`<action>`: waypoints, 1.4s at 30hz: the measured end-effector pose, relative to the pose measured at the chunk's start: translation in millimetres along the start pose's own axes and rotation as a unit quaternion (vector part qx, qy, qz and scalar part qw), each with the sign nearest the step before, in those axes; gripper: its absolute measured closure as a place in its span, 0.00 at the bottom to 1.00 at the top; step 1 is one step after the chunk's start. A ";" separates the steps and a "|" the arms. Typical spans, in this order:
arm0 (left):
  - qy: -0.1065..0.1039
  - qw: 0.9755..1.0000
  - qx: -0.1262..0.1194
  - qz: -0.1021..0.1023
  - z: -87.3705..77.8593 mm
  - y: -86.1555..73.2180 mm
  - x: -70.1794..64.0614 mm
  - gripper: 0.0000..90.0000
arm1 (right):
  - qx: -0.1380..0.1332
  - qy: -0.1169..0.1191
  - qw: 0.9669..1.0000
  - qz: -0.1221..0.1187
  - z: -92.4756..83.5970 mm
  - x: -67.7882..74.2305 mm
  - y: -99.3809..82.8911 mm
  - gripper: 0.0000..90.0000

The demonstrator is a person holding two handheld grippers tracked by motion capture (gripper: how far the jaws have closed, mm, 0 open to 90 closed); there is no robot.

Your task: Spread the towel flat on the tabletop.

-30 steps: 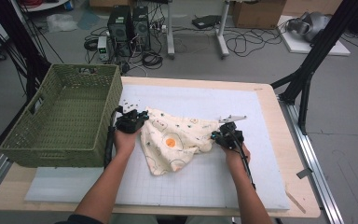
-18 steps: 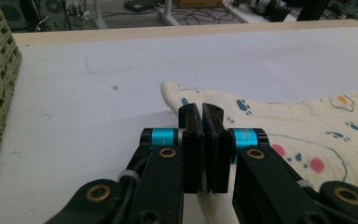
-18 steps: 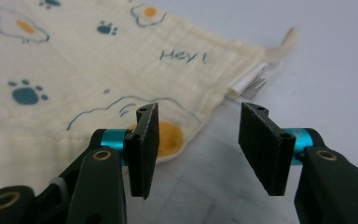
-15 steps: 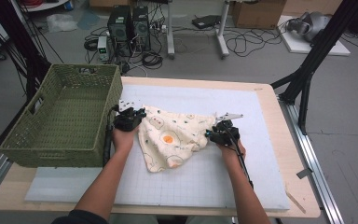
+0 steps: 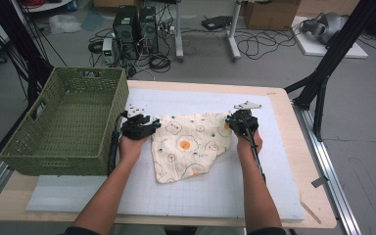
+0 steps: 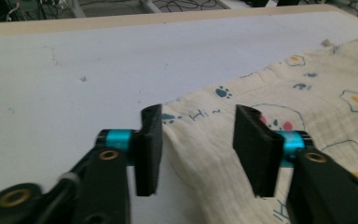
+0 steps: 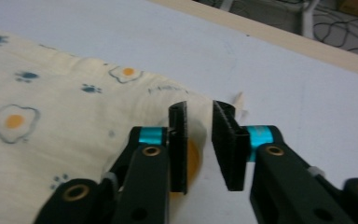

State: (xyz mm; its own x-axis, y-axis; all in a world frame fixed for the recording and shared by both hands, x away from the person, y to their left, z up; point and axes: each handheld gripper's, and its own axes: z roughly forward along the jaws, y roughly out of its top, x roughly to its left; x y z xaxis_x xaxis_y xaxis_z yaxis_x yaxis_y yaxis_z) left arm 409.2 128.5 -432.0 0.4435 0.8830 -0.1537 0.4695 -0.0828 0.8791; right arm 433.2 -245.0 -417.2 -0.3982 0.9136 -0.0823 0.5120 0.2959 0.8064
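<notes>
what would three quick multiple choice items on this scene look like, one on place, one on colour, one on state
1. Where is the wicker basket relative to the printed cloth?
A. on the person's left of it
B. on top of it
C. on the person's right of it

2. What colour is the basket?
A. red
B. green
C. white

3. How do the left gripper jaws stand?
A. clamped on the basket rim
B. shut with nothing near
C. apart, with cloth between them

Answers:
1 A, the high view shows it at the table's left end.
2 B, its weave is olive green.
3 C, a clear gap shows beside each pad; they have just been opening.
</notes>
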 end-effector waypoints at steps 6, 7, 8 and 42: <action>-0.034 0.999 0.027 0.008 -11.0 -2.6 -10.1 0.44 | -0.017 0.031 0.999 -0.002 -22.0 3.5 -5.0 0.67; -0.038 0.999 0.029 0.015 -12.7 -2.3 -13.4 0.43 | -0.018 0.035 0.999 -0.005 -26.5 4.0 -7.1 0.66; -0.041 0.998 0.030 0.026 -14.5 -1.7 -16.6 0.43 | -0.020 0.037 0.999 -0.009 -31.0 4.8 -9.5 0.66; -0.021 0.995 0.056 0.076 -36.2 -26.2 -26.9 0.98 | 0.002 0.205 0.977 -0.056 -61.9 65.2 -65.0 0.77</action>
State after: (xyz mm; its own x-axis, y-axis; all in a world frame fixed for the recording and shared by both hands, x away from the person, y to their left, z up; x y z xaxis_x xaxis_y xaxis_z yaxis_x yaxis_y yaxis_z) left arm 357.4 123.7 -434.6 0.5458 0.8368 -0.0431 0.4758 -0.2672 0.8380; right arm 326.8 -221.9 -438.7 -0.7234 0.6866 0.0727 0.4503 0.3894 0.8035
